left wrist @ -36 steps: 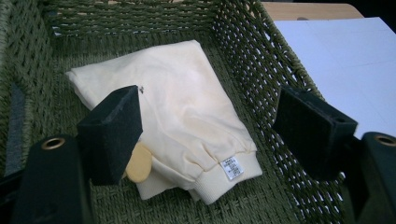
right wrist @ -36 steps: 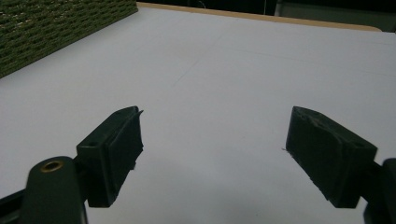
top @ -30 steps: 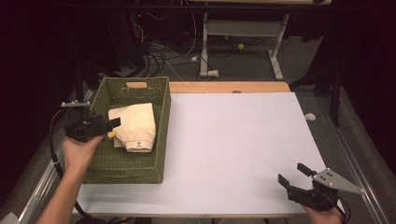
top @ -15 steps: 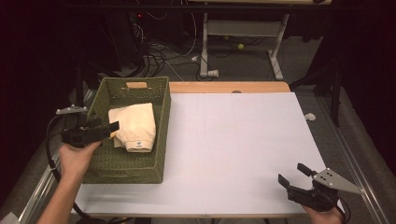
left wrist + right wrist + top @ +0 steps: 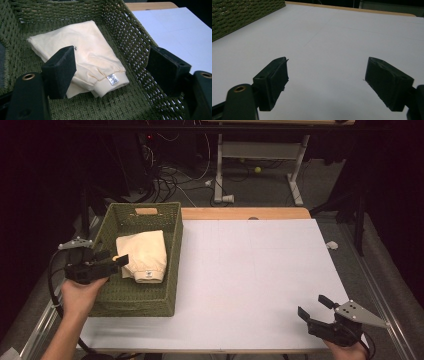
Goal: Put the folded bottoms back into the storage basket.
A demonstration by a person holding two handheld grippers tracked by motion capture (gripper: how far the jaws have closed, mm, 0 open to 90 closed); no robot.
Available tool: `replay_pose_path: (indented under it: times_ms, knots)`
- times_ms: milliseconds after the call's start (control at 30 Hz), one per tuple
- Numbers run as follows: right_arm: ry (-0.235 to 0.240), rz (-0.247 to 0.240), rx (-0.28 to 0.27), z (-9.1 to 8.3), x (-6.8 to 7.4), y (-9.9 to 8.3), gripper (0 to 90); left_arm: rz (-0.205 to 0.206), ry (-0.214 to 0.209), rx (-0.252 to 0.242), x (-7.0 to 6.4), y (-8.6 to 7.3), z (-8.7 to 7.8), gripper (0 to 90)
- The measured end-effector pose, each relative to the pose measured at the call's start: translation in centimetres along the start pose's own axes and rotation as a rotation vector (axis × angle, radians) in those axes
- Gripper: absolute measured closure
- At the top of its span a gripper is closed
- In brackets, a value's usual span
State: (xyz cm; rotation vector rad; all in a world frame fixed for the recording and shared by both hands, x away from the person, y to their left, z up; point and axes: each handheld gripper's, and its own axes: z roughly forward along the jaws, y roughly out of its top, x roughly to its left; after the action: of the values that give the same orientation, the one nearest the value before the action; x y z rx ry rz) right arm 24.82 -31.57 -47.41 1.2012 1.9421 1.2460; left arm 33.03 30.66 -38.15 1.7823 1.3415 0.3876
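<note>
A folded cream garment (image 5: 145, 252) with a small white label lies in a green woven basket (image 5: 142, 306) at the table's left. My left gripper (image 5: 119, 260) hovers over the basket's left side, open, its tips by the garment's left edge. In the left gripper view the garment (image 5: 92, 55) lies past my left gripper (image 5: 112, 58), with nothing held between the spread jaws, and the basket wall (image 5: 130, 45) rises to the right. My right gripper (image 5: 313, 306) is open over the table's near right corner. In its own view the right gripper (image 5: 328, 67) holds nothing.
A white sheet (image 5: 260, 270) covers the table, with a wooden strip (image 5: 245, 213) along its far edge. The basket's corner (image 5: 242, 15) shows at the upper left of the right gripper view. Cables and a desk frame (image 5: 260, 165) stand on the floor beyond.
My left gripper has drifted slightly toward the person along the basket's left side. The right gripper and the garment have not moved.
</note>
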Motion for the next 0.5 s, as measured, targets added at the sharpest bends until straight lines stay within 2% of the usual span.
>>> replay_pose_path:
  times_ms: [500]
  knots:
    - [0.0,0.001,0.0,0.0,0.0,0.0,19.4,0.012,-0.026,-0.021,-0.5,-1.3,-0.9,22.2]
